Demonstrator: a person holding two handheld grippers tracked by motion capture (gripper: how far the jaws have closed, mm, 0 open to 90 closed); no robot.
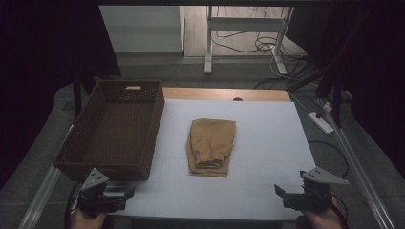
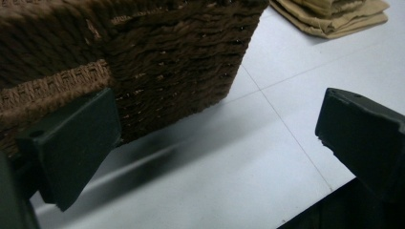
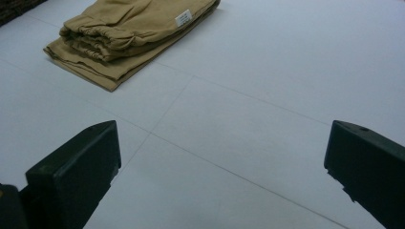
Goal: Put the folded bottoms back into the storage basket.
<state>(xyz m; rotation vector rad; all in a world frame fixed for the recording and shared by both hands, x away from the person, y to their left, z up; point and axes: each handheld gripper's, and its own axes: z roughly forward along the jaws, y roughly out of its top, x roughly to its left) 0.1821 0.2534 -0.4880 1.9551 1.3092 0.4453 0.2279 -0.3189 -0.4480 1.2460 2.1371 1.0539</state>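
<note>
Folded trousers lie just right of the basket; my 2 grippers, left and right, gape wide, empty. Pinching 1 layer could unfold them.

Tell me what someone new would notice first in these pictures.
The folded tan garment lying alone in the middle of the white table draws the eye first. Next comes the dark woven basket, empty, at the table's left edge. At the near edge, the left gripper and right gripper wait open, holding nothing.
</note>
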